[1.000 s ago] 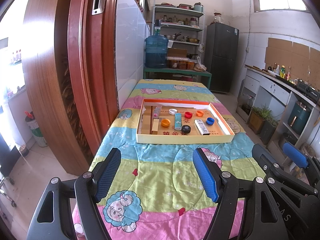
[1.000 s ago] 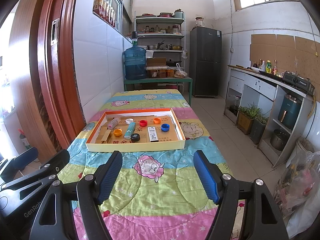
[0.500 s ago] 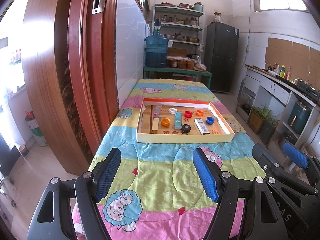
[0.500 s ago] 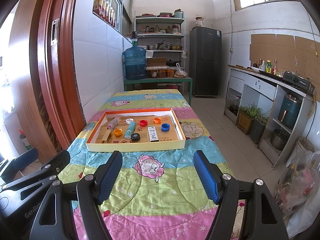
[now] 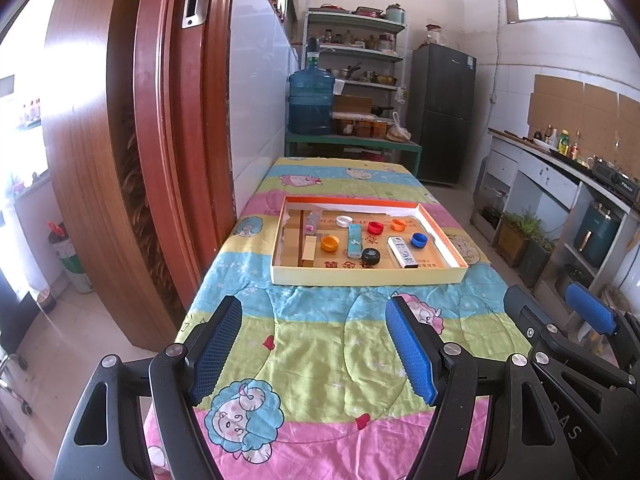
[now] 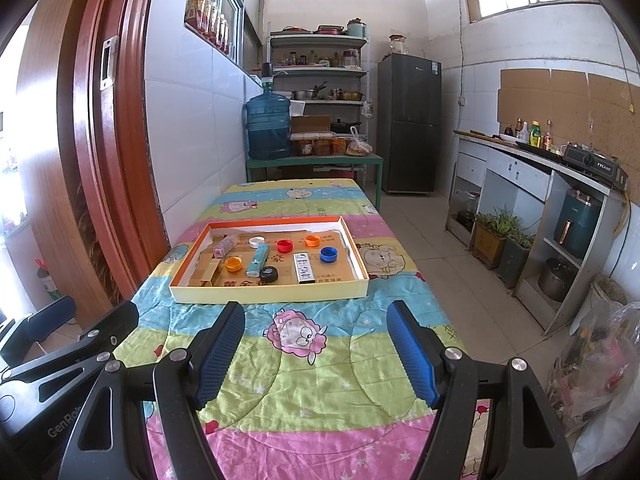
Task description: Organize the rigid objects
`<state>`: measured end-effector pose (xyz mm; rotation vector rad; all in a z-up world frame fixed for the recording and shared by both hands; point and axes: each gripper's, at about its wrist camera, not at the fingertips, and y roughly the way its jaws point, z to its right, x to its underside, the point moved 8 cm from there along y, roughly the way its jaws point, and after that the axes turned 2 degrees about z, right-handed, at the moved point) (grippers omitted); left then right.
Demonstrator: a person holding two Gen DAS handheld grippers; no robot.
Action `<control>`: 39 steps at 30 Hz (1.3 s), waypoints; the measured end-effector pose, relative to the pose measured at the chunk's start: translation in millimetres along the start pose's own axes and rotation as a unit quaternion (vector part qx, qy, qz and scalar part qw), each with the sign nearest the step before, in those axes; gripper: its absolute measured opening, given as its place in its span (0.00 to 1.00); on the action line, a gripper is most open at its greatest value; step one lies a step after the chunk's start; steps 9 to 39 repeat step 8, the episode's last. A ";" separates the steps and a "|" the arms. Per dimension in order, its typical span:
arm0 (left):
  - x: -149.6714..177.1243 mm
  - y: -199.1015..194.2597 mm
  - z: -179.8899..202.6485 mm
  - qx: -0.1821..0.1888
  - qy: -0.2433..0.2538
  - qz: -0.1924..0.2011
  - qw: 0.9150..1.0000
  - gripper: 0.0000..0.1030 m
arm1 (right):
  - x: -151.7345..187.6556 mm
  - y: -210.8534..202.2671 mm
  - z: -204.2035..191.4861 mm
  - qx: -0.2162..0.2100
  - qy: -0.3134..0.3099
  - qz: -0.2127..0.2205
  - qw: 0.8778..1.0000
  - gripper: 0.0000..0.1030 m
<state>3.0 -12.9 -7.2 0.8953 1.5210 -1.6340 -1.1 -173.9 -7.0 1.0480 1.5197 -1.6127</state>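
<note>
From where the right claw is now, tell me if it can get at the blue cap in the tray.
Probably yes. The right claw is open and empty, and the blue cap sits alone near the right side of the tray. Only the low front wall and bare quilt lie between; it must go forward over that wall.

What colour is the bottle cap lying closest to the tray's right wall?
Blue. The bottle cap sits nearest the tray right wall, clearest in the right wrist view.
</note>
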 end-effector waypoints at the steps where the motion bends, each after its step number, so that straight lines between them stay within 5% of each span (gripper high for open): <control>1: 1.5 -0.2 -0.3 0.000 -0.001 0.000 1.000 0.74 | 0.0 0.0 0.0 0.000 0.000 0.000 1.000 0.71; 39: 2.9 0.2 -0.8 -0.004 0.006 0.001 1.000 0.74 | 1.1 1.7 0.2 0.001 0.005 0.002 1.000 0.71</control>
